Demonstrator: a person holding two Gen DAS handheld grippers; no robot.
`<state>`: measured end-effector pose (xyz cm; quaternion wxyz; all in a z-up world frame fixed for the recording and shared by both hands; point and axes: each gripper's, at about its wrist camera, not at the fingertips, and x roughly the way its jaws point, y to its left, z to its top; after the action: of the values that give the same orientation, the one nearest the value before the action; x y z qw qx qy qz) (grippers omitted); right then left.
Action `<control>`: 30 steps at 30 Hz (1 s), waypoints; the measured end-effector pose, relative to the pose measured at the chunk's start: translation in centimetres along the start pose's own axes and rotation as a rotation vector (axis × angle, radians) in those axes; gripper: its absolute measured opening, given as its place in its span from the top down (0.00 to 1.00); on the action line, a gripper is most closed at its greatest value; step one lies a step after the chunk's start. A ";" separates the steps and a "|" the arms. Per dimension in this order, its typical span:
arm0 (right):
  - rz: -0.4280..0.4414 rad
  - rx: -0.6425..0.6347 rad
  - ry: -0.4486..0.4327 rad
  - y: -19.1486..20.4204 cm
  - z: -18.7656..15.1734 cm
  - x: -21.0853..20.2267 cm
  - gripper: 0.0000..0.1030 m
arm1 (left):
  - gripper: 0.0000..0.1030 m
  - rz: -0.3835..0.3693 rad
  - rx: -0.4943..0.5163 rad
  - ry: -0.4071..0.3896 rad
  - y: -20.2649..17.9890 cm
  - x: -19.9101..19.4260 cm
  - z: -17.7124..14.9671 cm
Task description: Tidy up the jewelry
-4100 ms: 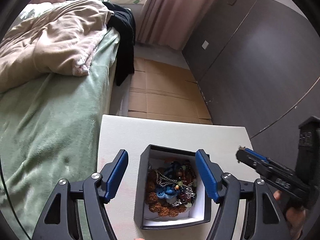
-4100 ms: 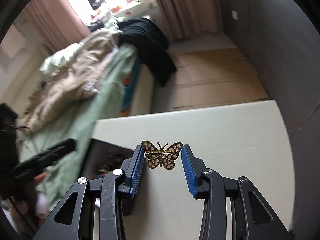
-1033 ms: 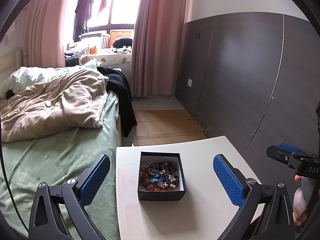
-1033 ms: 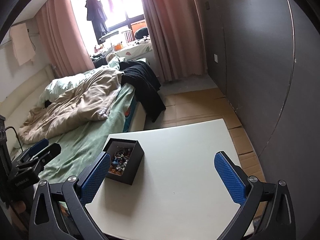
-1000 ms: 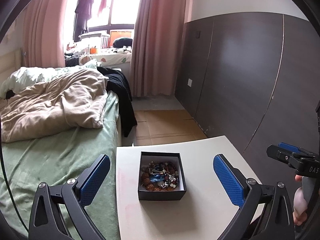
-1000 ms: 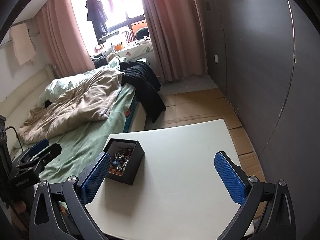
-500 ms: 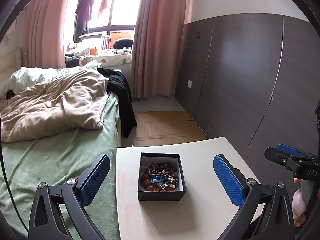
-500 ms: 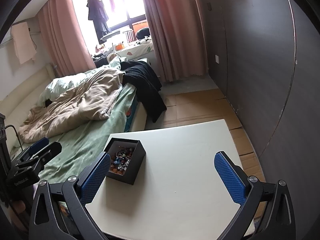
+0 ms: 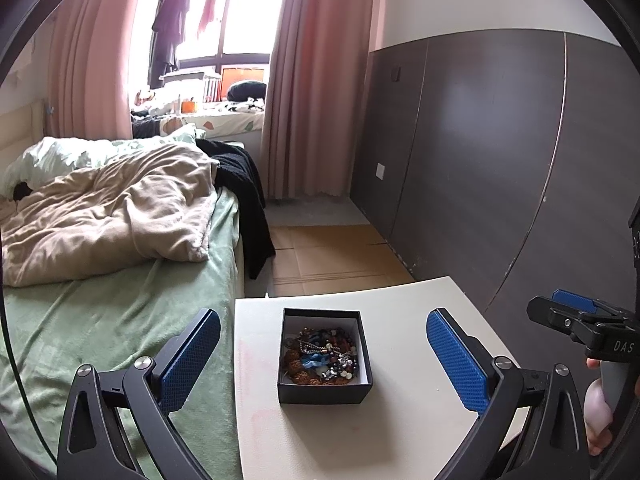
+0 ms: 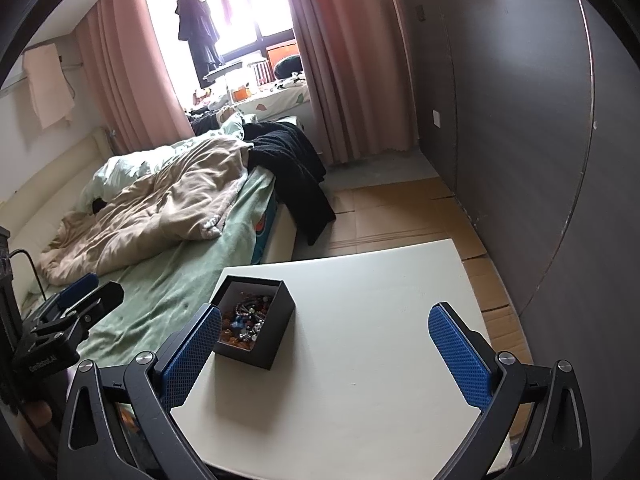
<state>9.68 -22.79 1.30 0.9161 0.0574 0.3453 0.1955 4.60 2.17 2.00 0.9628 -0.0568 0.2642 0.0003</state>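
A small black box with a white lining sat open on the pale worktop in the left wrist view, near the worktop's left edge and squarely between the blue pads of the left hand-held gripper. That gripper's jaws stood wide apart and empty, well above the surface. Inside the box lay a tangled heap of jewelry: brown knobbly beads, silver chain, dark beads and a blue piece near the middle (single items were too small to tell apart). At the right edge of this view the right hand-held gripper showed in part, gripped by a hand. A bed with a green sheet and a rumpled beige duvet lay just beside the worktop on the left, a black garment draped over its corner. Pink curtains framed a bright window beyond.

In the right wrist view the right hand-held gripper likewise stood wide open with nothing between its blue pads. The black box appeared at the worktop's left side, seen at an angle, close to the gripper's left pad, its beads and chain heaped inside. The rest of the pale surface was bare. The left hand-held gripper showed at the far left, over the bed's green sheet. Flattened cardboard covered the floor along the dark panelled wall.
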 end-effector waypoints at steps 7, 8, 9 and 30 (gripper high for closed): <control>-0.002 -0.004 0.002 0.2 -0.1 0.0 0.00 | 0.00 0.000 -0.007 -0.003 0.1 -0.2 0.1; -0.001 -0.004 0.002 0.2 -0.1 -0.1 0.00 | 0.00 -0.002 -0.010 -0.005 0.2 -0.3 0.1; -0.002 -0.007 0.001 0.2 -0.1 -0.1 0.00 | 0.00 -0.001 -0.012 -0.008 0.2 -0.4 0.1; -0.043 -0.022 0.034 0.2 -0.2 1.3 0.00 | 0.00 0.031 0.008 0.014 0.0 0.5 -0.2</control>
<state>10.38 -22.10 0.42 0.9146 0.0366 0.3599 0.1806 4.97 2.10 1.56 0.9610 -0.0491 0.2719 0.0137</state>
